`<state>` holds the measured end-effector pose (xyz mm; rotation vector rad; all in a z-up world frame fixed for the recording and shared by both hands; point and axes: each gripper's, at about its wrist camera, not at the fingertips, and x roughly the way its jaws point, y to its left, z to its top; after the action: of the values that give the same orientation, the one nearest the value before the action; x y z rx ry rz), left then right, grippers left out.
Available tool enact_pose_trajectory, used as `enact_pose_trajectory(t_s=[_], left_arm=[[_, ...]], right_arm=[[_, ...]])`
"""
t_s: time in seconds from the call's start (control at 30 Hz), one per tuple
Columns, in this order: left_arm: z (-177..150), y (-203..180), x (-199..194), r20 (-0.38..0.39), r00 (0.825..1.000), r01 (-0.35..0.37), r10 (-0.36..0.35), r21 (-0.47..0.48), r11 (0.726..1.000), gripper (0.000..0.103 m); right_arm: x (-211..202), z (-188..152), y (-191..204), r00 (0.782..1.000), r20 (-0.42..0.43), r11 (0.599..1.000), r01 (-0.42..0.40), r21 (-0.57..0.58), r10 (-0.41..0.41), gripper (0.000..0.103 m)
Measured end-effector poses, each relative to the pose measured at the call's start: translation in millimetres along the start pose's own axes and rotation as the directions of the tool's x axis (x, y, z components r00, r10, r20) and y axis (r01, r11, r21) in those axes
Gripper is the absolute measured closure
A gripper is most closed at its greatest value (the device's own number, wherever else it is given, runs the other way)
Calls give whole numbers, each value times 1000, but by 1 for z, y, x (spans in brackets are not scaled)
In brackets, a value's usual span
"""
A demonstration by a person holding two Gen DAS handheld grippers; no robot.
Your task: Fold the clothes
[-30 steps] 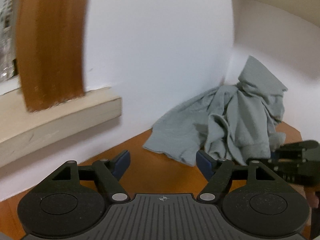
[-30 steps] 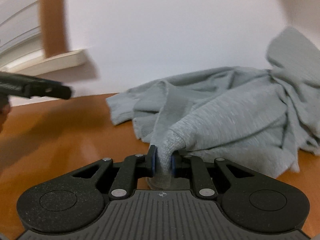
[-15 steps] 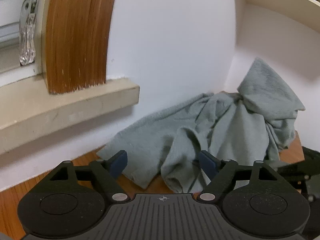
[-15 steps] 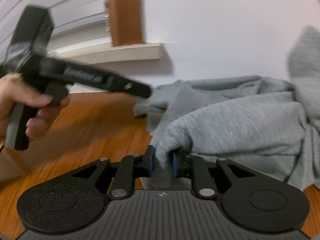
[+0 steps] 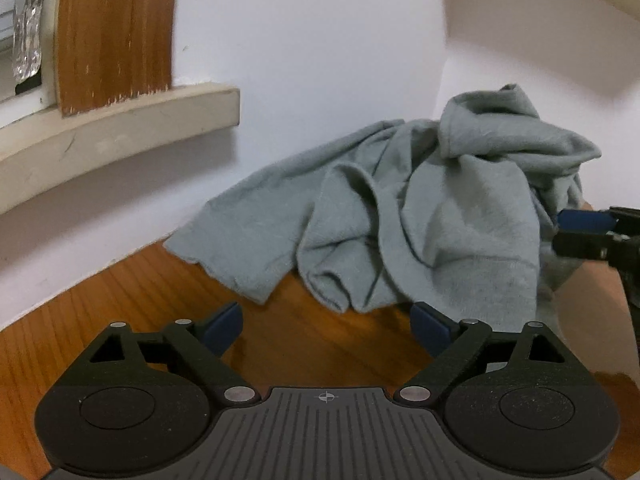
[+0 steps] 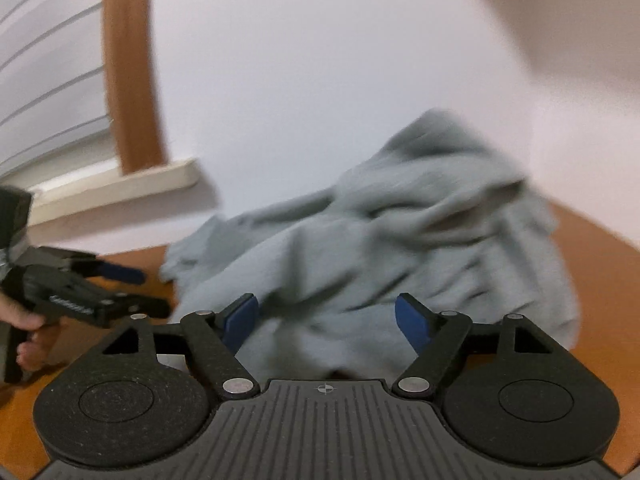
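A crumpled grey sweatshirt (image 5: 420, 216) lies heaped on a wooden counter (image 5: 132, 300), pushed into the corner where two white walls meet. A pale window ledge (image 5: 120, 128) juts from the wall to the left.

The left gripper (image 5: 326, 326) hovers just above the counter, its jaws spread wide and holding nothing. The sweatshirt's nearest folds lie straight ahead and slightly to the right of it, just beyond the blue fingertips (image 5: 224, 322), not between them. The heap stretches roughly left to right along the back wall, with a flat edge trailing out to the left.

The right gripper (image 6: 326, 318) is also wide open and empty. Its view is blurred, but cloth fills the space directly in front of and between its fingers, so it appears the nearer of the two to the sweatshirt. Nothing is folded yet.
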<state>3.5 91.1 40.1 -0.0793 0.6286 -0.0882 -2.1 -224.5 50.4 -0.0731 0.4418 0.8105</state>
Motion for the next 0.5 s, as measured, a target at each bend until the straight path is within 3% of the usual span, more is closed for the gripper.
enact_pose_trajectory(t_s=[0.07, 0.2, 0.37, 0.4, 0.43, 0.47, 0.5], left_arm=[[10, -2, 0, 29, 1000, 3, -3, -9, 1000, 1], [30, -3, 6, 76, 997, 16, -14, -31, 999, 1], [51, -3, 20, 52, 998, 39, -35, -75, 996, 6], [53, -1, 26, 34, 999, 42, -39, -81, 996, 8], [52, 1, 34, 14, 999, 43, -43, -80, 996, 18], [51, -1, 45, -8, 999, 45, -45, -67, 997, 37], [50, -4, 53, -33, 999, 40, -41, -46, 998, 44]], right_arm=[[-1, 9, -9, 998, 37, 998, 50, -23, -49, 24], [-2, 30, -26, 985, 103, 985, 150, -86, -141, 20], [24, 54, -49, 986, 57, 981, 164, -104, -159, 19], [33, 58, -53, 988, 34, 984, 154, -95, -151, 19], [40, 61, -57, 989, 18, 985, 149, -91, -148, 20], [47, 64, -61, 989, 2, 986, 145, -87, -146, 23], [54, 67, -66, 990, -13, 987, 141, -82, -143, 28]])
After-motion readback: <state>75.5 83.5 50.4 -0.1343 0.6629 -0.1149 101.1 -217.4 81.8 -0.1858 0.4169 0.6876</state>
